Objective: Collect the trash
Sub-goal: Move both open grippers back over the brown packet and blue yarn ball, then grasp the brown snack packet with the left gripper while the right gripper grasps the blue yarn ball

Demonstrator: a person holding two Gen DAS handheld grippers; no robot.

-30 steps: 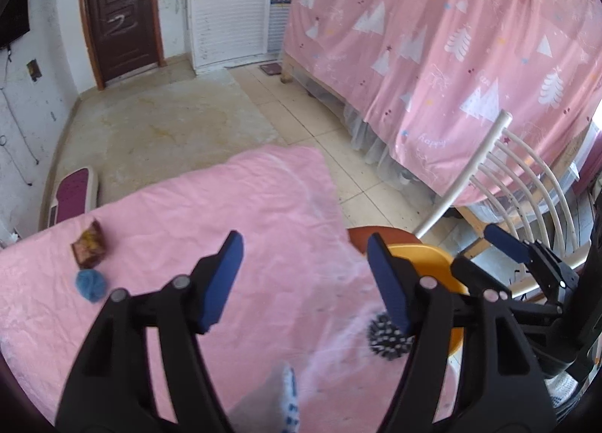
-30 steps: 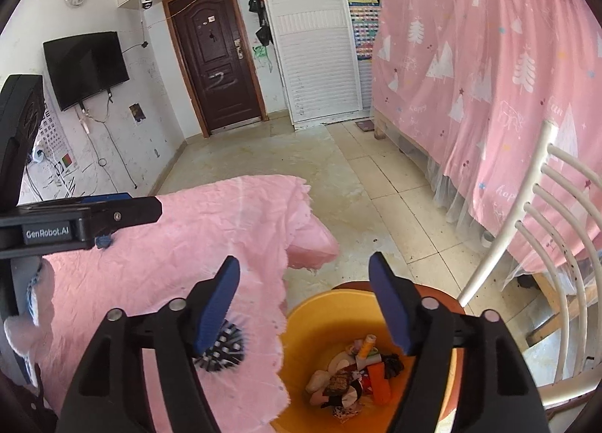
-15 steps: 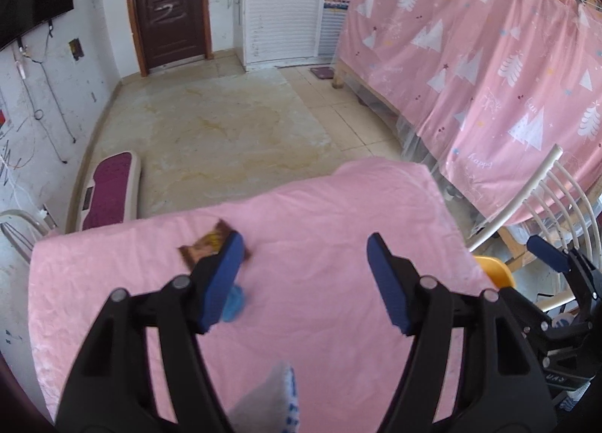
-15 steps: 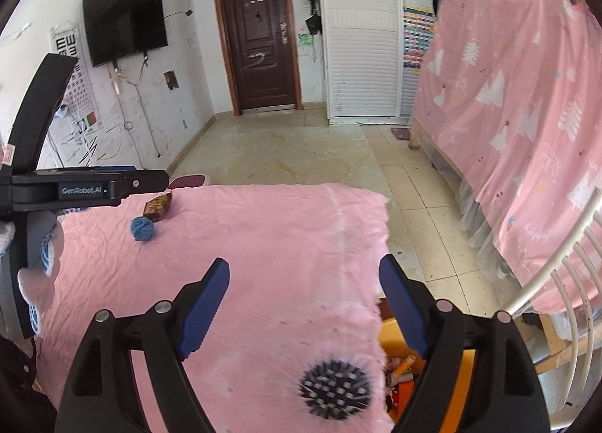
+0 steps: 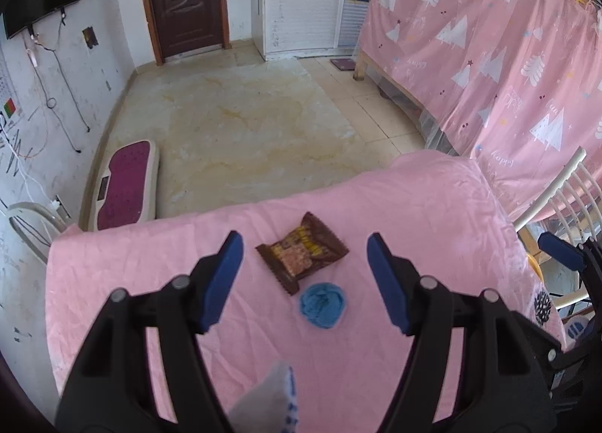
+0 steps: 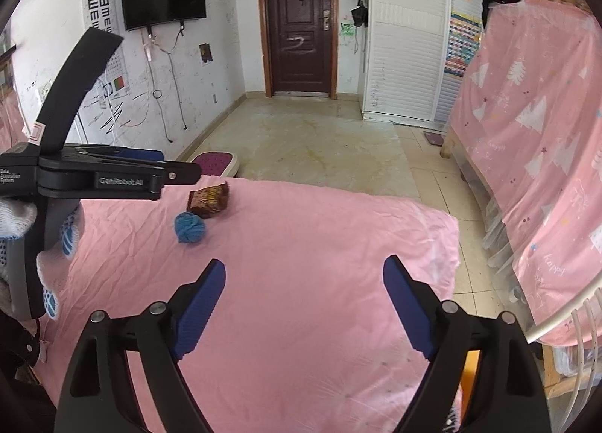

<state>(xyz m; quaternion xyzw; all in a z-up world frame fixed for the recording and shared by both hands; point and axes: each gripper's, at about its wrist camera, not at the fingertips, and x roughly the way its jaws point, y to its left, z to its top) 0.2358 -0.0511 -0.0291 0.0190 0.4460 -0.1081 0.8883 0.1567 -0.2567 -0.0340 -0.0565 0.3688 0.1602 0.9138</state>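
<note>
Both views swung from orange bin to table; left gripper [image 5: 304,275] jaws apart, empty, brown crinkled snack wrapper [image 5: 302,257] at 12 o'clock; right gripper [image 6: 304,305] jaws just widened, empty. Next pickup likely.

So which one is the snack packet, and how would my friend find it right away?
Look at the table under the pink cloth, toward its far edge. Two small things lie there, close together. The snack packet is the flat, shiny brown wrapper with yellow printing; its neighbour, the blue ball, is round and plain blue.
</note>
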